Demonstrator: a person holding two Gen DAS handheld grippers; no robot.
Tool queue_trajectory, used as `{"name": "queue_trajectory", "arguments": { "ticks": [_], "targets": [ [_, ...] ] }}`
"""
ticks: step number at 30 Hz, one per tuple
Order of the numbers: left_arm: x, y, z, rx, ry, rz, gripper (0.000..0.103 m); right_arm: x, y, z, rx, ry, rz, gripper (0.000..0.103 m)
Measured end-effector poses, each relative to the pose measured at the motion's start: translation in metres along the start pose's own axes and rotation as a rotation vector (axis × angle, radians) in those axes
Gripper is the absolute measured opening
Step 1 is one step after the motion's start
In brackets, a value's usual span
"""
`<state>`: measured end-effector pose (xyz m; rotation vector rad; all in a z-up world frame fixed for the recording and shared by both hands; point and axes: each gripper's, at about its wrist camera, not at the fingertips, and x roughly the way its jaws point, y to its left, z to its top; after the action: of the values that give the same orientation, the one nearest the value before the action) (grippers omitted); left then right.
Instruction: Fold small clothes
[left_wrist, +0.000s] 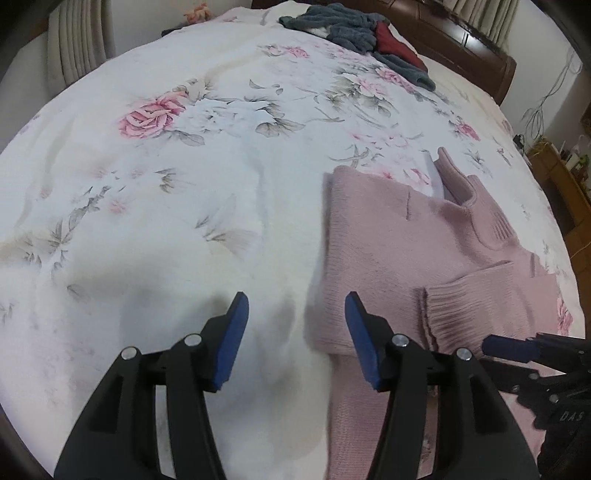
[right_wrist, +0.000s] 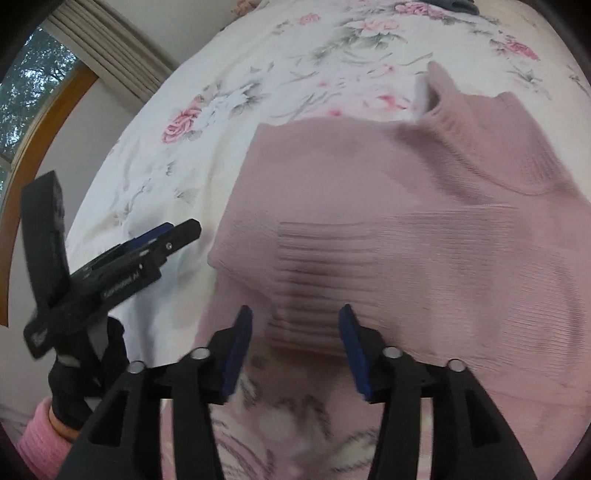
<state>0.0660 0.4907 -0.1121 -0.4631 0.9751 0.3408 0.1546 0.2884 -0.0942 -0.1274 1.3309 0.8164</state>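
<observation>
Left wrist: pink sweater (left_wrist: 406, 240) lies on bed (left_wrist: 166, 184).

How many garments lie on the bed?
At least 3: the pink sweater near the grippers, and far off by the headboard a grey fleece garment with a dark red one on it. That heap may hide more.

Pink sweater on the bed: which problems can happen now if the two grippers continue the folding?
1. The pink sweater has a sleeve cuff folded across its body. The right gripper hangs open just above that cuff, so a grasp may pinch only the cuff and pull the fold apart.
2. The left gripper, jaws open, straddles the sweater's edge, so it could catch the floral bed cover as well.
</observation>
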Motion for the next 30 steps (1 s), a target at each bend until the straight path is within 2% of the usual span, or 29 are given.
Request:
{"name": "queue_trajectory", "arguments": {
  "ticks": [2,6,7,8,9,11,12,14,19,26,30],
  "targets": [
    [0.001,0.001,0.0,0.004,-0.003,0.014,0.054,0.012,0.007,0.004,-0.006,0.009,-0.042,0.061],
    [0.003,0.003,0.0,-0.009,0.0,0.011,0.054,0.033,0.011,0.007,-0.015,0.028,-0.125,0.059],
    [0.003,0.002,0.0,-0.009,0.001,0.01,0.054,0.037,0.011,0.008,-0.016,0.035,-0.145,0.049],
    [0.004,0.001,0.0,-0.007,0.002,0.01,0.054,0.039,0.008,0.008,-0.018,0.035,-0.17,0.046],
    [0.004,0.0,0.001,-0.005,0.003,0.011,0.054,0.04,0.005,0.008,-0.013,0.032,-0.157,0.043],
    [0.003,-0.004,0.001,0.002,0.0,0.006,0.055,0.033,-0.001,0.007,-0.001,0.02,-0.102,0.023],
    [0.002,-0.006,0.002,0.007,-0.002,0.005,0.055,0.027,-0.006,0.006,0.013,0.016,-0.057,0.008],
    [0.001,-0.012,0.002,0.02,-0.008,-0.001,0.056,0.01,-0.02,0.002,0.066,0.001,0.046,0.008],
    [0.005,-0.039,0.002,0.068,-0.005,-0.023,0.057,-0.039,-0.055,-0.008,0.133,-0.079,0.127,0.008],
    [0.016,-0.077,-0.003,0.127,0.011,-0.05,0.057,-0.107,-0.121,-0.017,0.228,-0.173,0.107,0.008],
    [0.025,-0.091,-0.005,0.15,0.019,-0.045,0.057,-0.137,-0.163,-0.026,0.254,-0.204,0.023,0.008]
  ]
}}
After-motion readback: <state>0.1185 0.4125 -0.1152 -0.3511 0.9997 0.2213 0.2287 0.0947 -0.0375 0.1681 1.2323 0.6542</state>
